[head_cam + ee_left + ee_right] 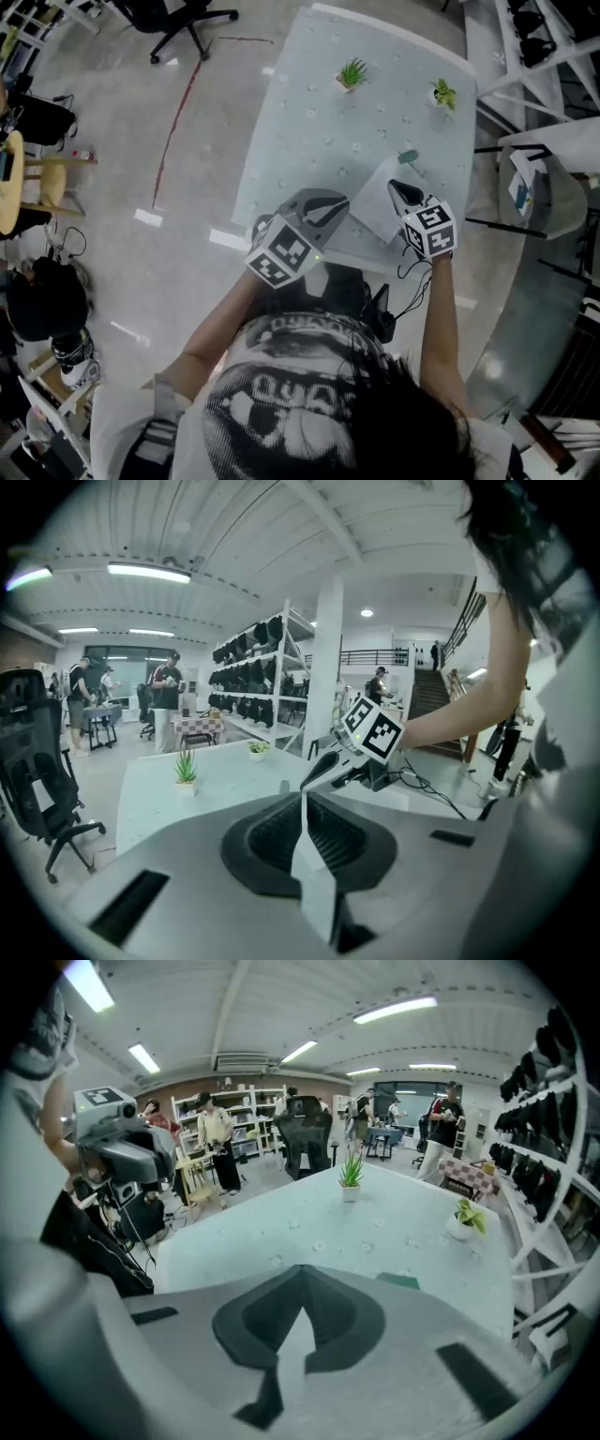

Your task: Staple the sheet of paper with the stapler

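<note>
Sheet of paper: the sheet of paper [380, 206] lies on the desk [309, 141] by its near edge, one corner pointing up the desk.
Stapler: a small green thing, which I take for the stapler [408, 157], sits on the desk just beyond that far corner. Whether the corner is in its mouth is too small to tell.
Right tongs: the right tongs [394, 185] hang above the sheet with the jaws fully together and nothing between them.
Left tongs: the left tongs [302, 799] are at the sheet's near left corner, by the desk edge. Their jaws are drawn together, with a thin pale line in the seam. I cannot tell whether that line is paper or light through the gap.
Key relation: the stapler lies straight ahead of the right tongs and a little to their right, farther up the desk. Its long axis seems to run across their line rather than along it.
Nearer hand: the right, clearly. The left is well apart from the stapler, with the sheet in between.
Likely next move: a closed-jaw press down on the stapler's top by the right hand, as I judge it.
Containers: two small pots [347, 82] [441, 101] stand at the far end of the desk, each holding a green plant.
</note>
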The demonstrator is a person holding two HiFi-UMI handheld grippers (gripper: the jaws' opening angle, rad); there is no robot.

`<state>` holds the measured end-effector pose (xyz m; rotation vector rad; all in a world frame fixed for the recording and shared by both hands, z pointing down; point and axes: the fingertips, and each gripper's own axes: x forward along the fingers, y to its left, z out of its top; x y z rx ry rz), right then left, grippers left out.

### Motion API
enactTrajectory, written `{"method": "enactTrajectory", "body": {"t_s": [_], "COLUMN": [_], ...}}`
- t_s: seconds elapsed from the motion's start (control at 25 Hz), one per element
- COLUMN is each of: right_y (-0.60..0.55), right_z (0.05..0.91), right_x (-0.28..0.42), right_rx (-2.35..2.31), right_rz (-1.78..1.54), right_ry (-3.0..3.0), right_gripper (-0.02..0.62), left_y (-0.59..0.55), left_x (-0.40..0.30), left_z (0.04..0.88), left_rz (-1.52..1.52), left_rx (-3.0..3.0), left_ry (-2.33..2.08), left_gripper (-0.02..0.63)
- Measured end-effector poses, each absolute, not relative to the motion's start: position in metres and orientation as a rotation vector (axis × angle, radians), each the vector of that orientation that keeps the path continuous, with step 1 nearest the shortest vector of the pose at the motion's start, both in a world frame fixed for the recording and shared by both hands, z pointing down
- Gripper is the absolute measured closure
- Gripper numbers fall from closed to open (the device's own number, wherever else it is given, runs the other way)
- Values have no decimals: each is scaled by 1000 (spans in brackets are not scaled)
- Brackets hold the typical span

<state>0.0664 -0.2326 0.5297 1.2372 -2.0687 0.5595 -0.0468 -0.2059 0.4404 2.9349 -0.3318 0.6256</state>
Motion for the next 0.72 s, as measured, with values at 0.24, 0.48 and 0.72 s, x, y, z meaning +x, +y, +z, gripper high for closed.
{"method": "enactTrajectory", "body": {"t_s": [0.24,0.48,0.72], "right_y": [-189,-163,-137], "right_z": [532,528,511], "right_x": [35,20,13], "right_rx": [1416,1536,1596], "right_rz": [666,724,722], "right_ry": [-2057,-2075,-2123], "right_gripper": [594,594,594], "left_y": [-188,-173,-152], "left_x": [-55,-57,-63], "left_z": [457,468,476], "left_rz": [717,764,761], "left_rx": [2963,2954,2901], "left_ry": [-130,-82,-160], "left_gripper": [591,591,591]}}
